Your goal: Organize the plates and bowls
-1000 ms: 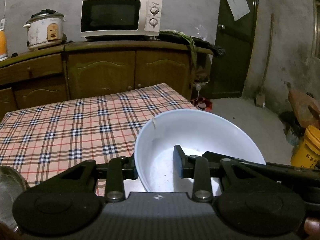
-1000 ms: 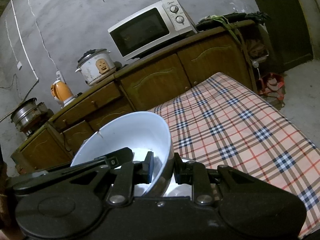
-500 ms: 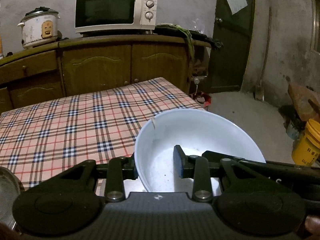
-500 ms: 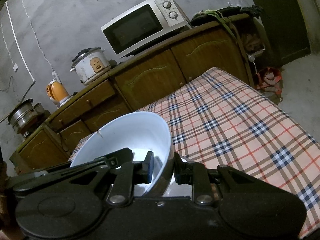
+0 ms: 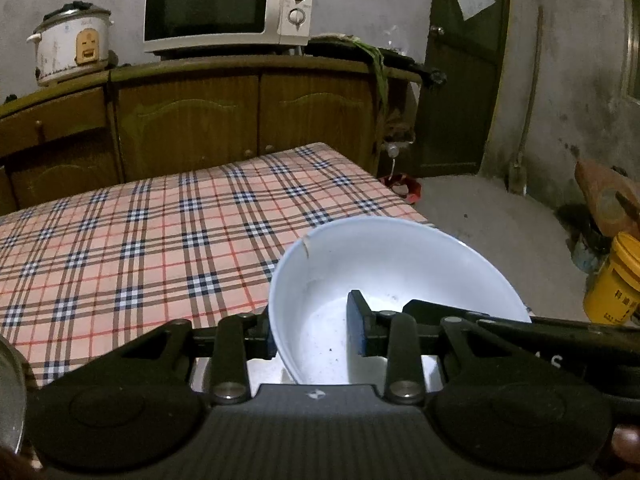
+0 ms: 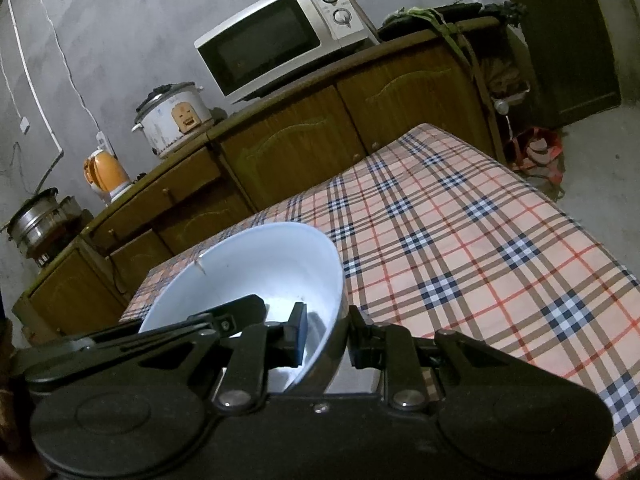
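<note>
One white bowl [image 5: 384, 264] with a small chip on its rim hangs tilted over the checked tablecloth [image 5: 160, 240], held from both sides. My left gripper [image 5: 312, 332] is shut on the bowl's near left wall, one pad inside and one outside. In the right wrist view the same bowl [image 6: 256, 264] has my right gripper [image 6: 326, 336] shut on its right wall in the same way. The other gripper's black arm crosses the bowl's edge in each view. The rim of a shiny metal dish [image 5: 10, 392] shows at the left edge.
Behind the table stands a wooden cabinet [image 5: 192, 120] with a microwave [image 5: 224, 8] and a rice cooker [image 5: 72, 48]; an orange kettle [image 6: 104, 172] sits further left. A yellow bucket [image 5: 612, 280] stands on the floor to the right, near a dark door [image 5: 460, 80].
Both grippers have moved a little forward and down over the table with the bowl; the cabinet and microwave sit higher in the views. Both grips are unchanged.
</note>
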